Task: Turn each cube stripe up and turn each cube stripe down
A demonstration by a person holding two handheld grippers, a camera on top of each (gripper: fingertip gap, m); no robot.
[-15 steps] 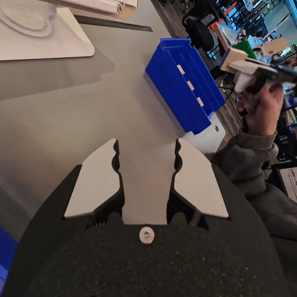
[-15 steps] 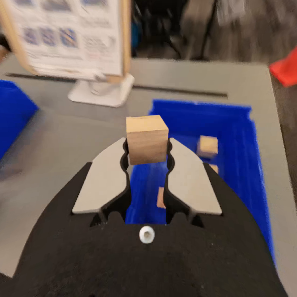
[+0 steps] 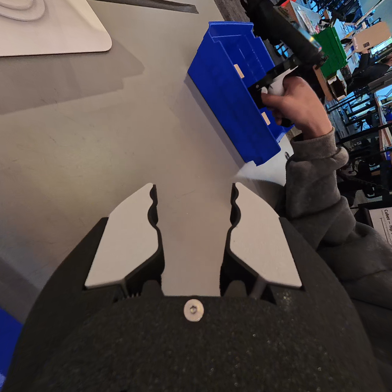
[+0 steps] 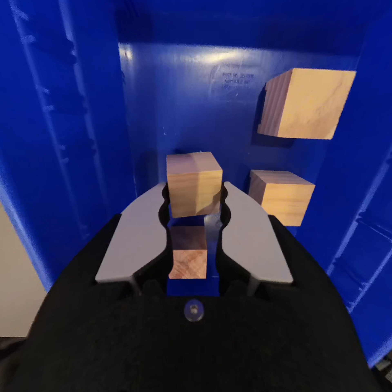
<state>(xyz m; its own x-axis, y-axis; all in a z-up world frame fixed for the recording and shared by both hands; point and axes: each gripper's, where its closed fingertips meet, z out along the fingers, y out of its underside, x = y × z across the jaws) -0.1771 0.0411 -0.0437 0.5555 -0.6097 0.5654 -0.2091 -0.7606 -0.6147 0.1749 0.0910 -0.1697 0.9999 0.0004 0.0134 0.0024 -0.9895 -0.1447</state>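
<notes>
A grey table (image 3: 106, 137) carries a blue bin (image 3: 229, 99) off to the right in the left wrist view, with a white stand base (image 3: 53, 31) at the far left corner. A person's hand (image 3: 297, 106) in a grey sleeve (image 3: 314, 169) reaches into that bin from above, holding the right gripper's handle. The left gripper (image 3: 193, 186) hovers over bare tabletop well apart from the bin, its jaws spread wide with nothing between them. In the right wrist view the bin's blue floor (image 4: 191, 106) fills the frame, and the right gripper (image 4: 194, 184) is clamped on a wooden cube (image 4: 194, 184) held at its fingertips. Three more cubes lie in the bin: a large-looking one (image 4: 305, 106) at upper right, another (image 4: 282, 199) just right of the gripped cube, and a third (image 4: 188, 254) under the jaws. No stripe can be made out on any cube face.
</notes>
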